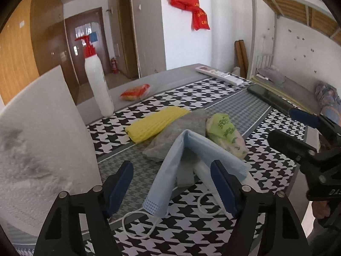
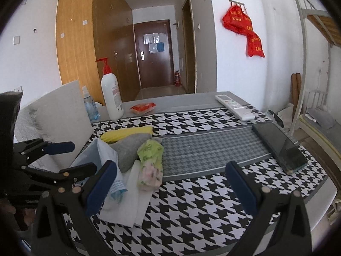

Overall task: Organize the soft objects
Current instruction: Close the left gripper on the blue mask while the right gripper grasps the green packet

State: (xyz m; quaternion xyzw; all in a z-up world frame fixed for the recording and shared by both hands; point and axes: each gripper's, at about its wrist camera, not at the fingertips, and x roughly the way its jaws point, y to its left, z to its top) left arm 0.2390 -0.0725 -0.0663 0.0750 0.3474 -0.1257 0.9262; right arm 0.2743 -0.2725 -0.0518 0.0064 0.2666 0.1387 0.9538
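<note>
A folded light blue face mask (image 1: pixel 170 166) lies tented on the houndstooth cloth, between the spread fingers of my open left gripper (image 1: pixel 172 187). Behind it lie a grey cloth (image 1: pixel 181 128), a yellow ribbed cloth (image 1: pixel 155 123) and a green tissue pack (image 1: pixel 226 132). A white folded tissue (image 2: pixel 130 198) lies under the mask (image 2: pixel 106 155). My right gripper (image 2: pixel 170 187) is open and empty over the bare cloth, to the right of the pile (image 2: pixel 132 147). The left gripper shows at the left of the right wrist view (image 2: pixel 70 157).
A white foam block (image 1: pixel 42 128) stands at the left. A white pump bottle (image 1: pixel 98 85), a small spray bottle (image 2: pixel 90 106) and an orange snack pack (image 1: pixel 136 91) stand behind. A remote (image 2: pixel 234 106) and a dark phone (image 2: pixel 279 145) lie at the right. A bunk bed stands beyond the table edge.
</note>
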